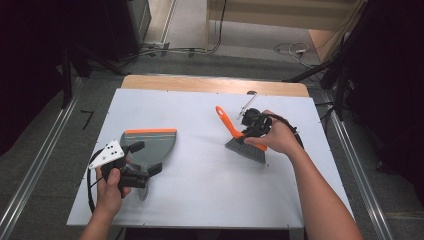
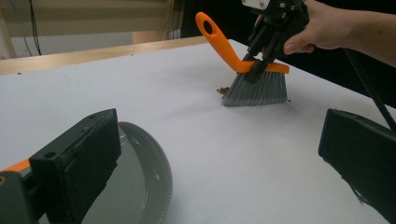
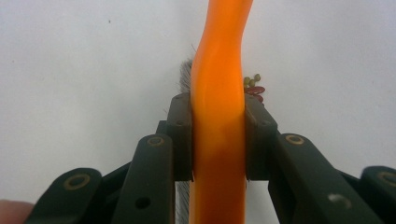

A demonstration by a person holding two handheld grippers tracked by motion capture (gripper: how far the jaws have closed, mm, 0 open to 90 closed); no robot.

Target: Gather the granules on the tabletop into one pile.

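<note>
An orange-handled brush (image 1: 231, 126) with grey bristles stands on the white table, and my right gripper (image 1: 251, 131) is shut on its handle. In the right gripper view both pads press the orange handle (image 3: 218, 93) from either side. A small heap of red and green crumbs (image 3: 253, 86) lies against the bristles (image 2: 254, 88). A grey dustpan (image 1: 152, 142) with an orange lip lies flat at the left. My left gripper (image 1: 145, 157) hovers open at its near end, jaws wide apart, with the pan's rim (image 2: 161, 168) beside the left jaw.
White sheet (image 1: 210, 180) covers the table, with a bare wooden strip (image 1: 215, 84) along the far edge. A small metal piece (image 1: 248, 100) lies just beyond the right hand. Cables run over the floor behind the table.
</note>
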